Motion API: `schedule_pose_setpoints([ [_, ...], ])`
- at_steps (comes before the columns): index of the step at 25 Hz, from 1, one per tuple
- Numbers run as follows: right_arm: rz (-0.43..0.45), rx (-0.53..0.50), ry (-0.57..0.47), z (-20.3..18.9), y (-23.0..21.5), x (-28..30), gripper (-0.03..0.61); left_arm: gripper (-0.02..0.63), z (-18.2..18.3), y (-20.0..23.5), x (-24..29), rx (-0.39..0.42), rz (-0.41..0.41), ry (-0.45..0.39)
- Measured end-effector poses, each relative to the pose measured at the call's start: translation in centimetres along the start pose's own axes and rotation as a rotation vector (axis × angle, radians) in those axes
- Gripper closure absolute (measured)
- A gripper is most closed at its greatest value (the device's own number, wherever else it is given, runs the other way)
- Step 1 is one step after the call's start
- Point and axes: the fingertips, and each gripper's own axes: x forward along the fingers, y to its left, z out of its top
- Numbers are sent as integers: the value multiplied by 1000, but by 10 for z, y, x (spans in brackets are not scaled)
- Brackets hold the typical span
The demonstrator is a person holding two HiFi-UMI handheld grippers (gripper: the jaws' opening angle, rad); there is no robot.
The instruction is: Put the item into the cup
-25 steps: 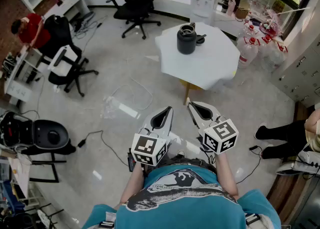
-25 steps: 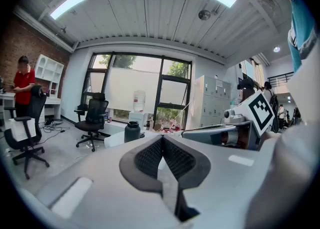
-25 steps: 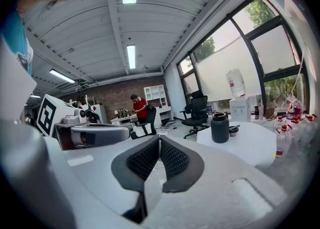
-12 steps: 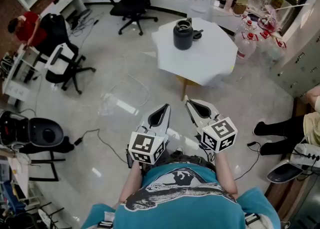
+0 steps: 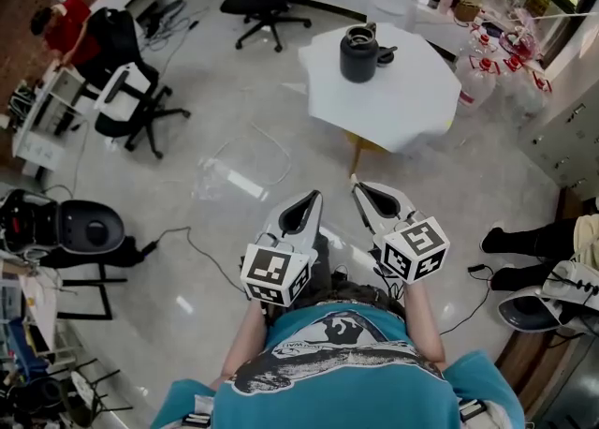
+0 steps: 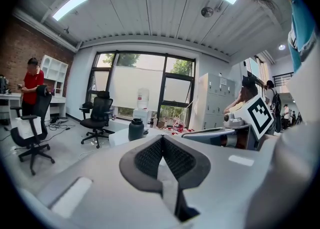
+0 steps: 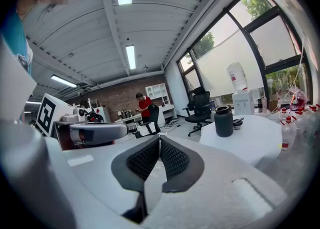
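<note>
Both sets of jaws are clenched together on nothing: the left gripper [image 6: 161, 141] and right gripper [image 7: 159, 140] views show the pads meeting. Only the head view shows them side by side at the person's chest, well apart from the table [image 5: 398, 113], with bare floor between. The cup [image 5: 358, 52] stands near the table's far edge. The item [image 5: 385, 51] lies just beside it, perhaps touching, and is too small to name.

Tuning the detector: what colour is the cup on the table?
Dark grey to black; the cup shows best in the head view.
</note>
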Motion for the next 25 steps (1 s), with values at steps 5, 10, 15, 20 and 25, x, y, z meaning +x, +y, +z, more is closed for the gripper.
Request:
schedule_pose_setpoints([
  [5, 10, 19, 17, -7, -1, 9, 574, 594, -3, 9, 1, -16, 11, 15],
  [10, -7, 34, 26, -6, -10, 24, 574, 594, 1, 25, 16, -12, -4, 21],
  [15, -40, 26, 33, 2, -46, 37, 574, 594, 1, 31, 57, -21, -39, 27],
  [20, -77, 26, 47, 17, -90, 54, 574, 594, 11, 42, 109, -31, -81, 37],
  [25, -94, 18, 72, 36, -126, 78, 574, 594, 31, 62, 156, -44, -96, 23],
])
